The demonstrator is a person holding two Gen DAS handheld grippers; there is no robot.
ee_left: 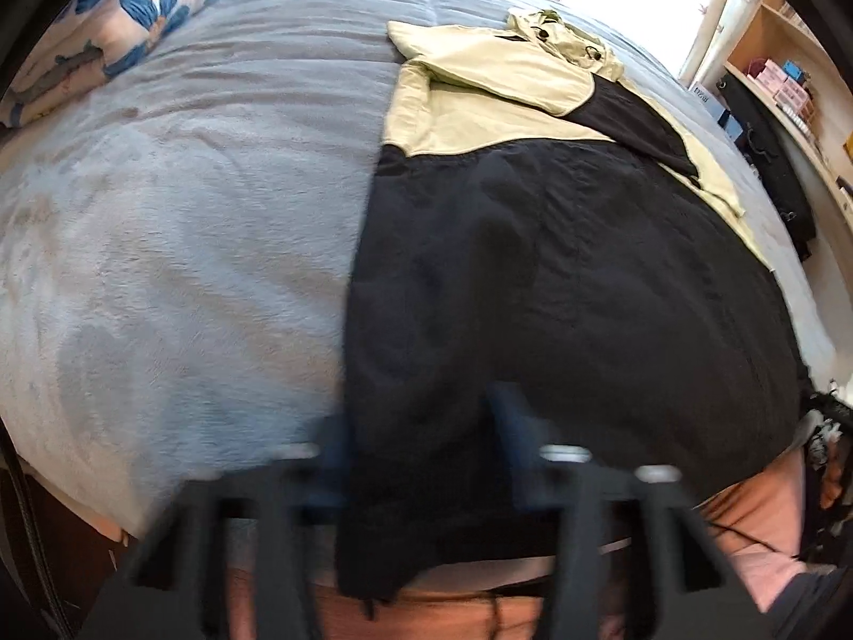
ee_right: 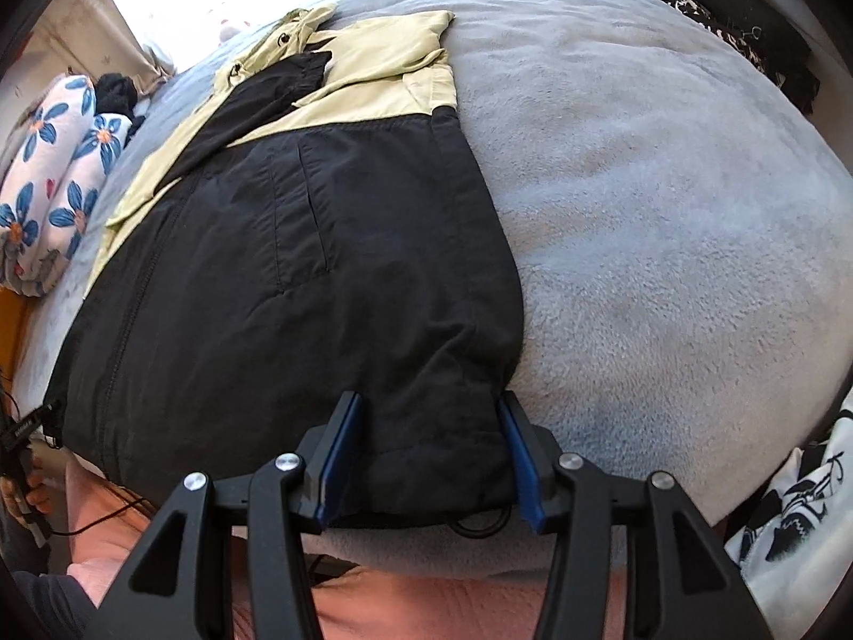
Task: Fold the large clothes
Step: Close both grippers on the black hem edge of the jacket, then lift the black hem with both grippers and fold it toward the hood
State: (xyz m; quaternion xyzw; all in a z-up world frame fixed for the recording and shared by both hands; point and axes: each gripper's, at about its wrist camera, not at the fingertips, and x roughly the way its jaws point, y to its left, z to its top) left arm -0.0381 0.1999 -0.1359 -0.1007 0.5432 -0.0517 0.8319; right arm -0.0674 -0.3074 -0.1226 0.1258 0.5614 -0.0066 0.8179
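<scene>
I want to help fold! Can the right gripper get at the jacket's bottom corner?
Probably yes. The right gripper already straddles the bottom corner of the black and pale green jacket on the grey blanket, with nothing in the way, though its pads don't clearly squeeze it yet.

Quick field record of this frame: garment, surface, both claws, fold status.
garment: black and pale-green hooded jacket, lying flat, sleeves folded in across the chest
surface: grey fleece blanket on a bed
left claw: at the jacket's bottom left hem corner; view blurred, fabric between the fingers, grip not clear
right claw: at the bottom right hem corner, fabric between the blue pads, which look close to it
other: floral pillow at the bed's far side
fold status: sleeves in, hem not yet lifted
</scene>
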